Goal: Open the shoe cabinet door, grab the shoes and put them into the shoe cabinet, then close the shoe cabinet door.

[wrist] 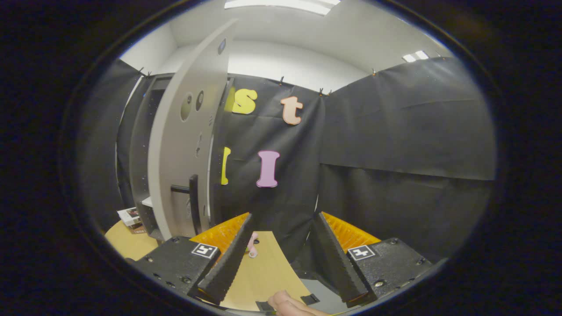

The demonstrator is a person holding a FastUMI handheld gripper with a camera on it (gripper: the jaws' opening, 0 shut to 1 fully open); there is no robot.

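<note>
The shoe cabinet stands to the left beyond my fingers, dark-framed, with its grey door swung open towards me. A dark bar handle sticks out low on the door, left of my left finger. My gripper is open, nothing between its fingers, which hang over the wooden table. A small pink thing, perhaps a shoe, lies on the table right beside the left finger; most of it is hidden.
A small box or book lies on the table at the cabinet's foot. Black cloth walls close the booth behind and to the right. A person's fingers show near the table's front edge, between my fingers.
</note>
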